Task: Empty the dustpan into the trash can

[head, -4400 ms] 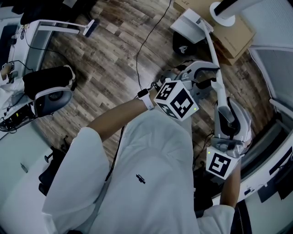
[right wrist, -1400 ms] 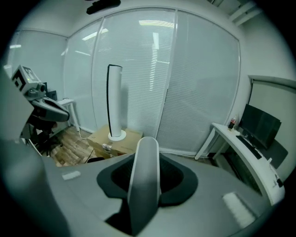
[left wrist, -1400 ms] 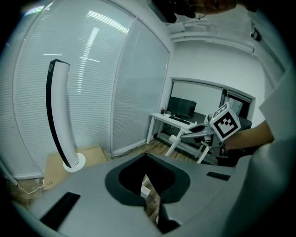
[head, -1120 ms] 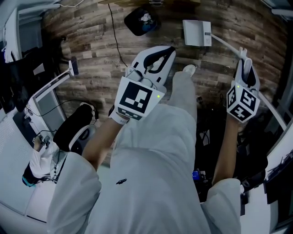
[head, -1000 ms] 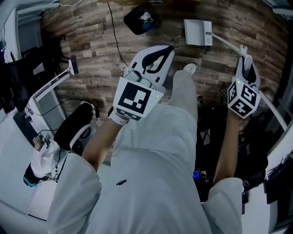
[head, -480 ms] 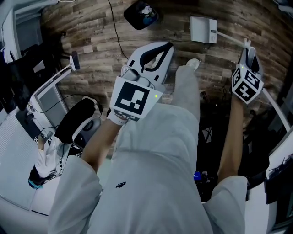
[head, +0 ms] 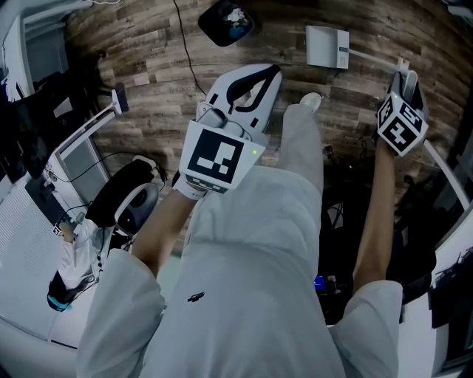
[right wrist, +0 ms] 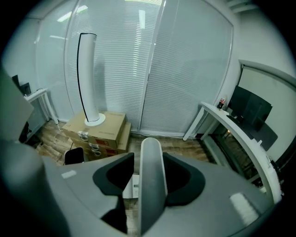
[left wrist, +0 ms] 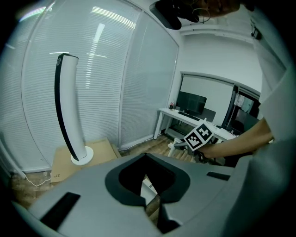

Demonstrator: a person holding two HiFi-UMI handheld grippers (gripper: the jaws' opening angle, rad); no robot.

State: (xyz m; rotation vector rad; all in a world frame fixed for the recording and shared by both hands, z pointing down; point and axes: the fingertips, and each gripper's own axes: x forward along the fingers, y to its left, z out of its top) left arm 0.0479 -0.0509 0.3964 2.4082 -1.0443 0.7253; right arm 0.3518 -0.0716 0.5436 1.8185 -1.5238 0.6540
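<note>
Right gripper view: right gripper (right wrist: 151,159) jaws spreading wide, releasing dustpan handle (right wrist: 152,199); emptying seemingly finishing; left gripper (left wrist: 151,200) sitting shut, empty.

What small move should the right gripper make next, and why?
Probably draw the right gripper back off the dustpan handle. Its jaws have just been opening, the handle stands between them with gaps on both sides, and the dustpan rests on the floor near the trash can.
</note>
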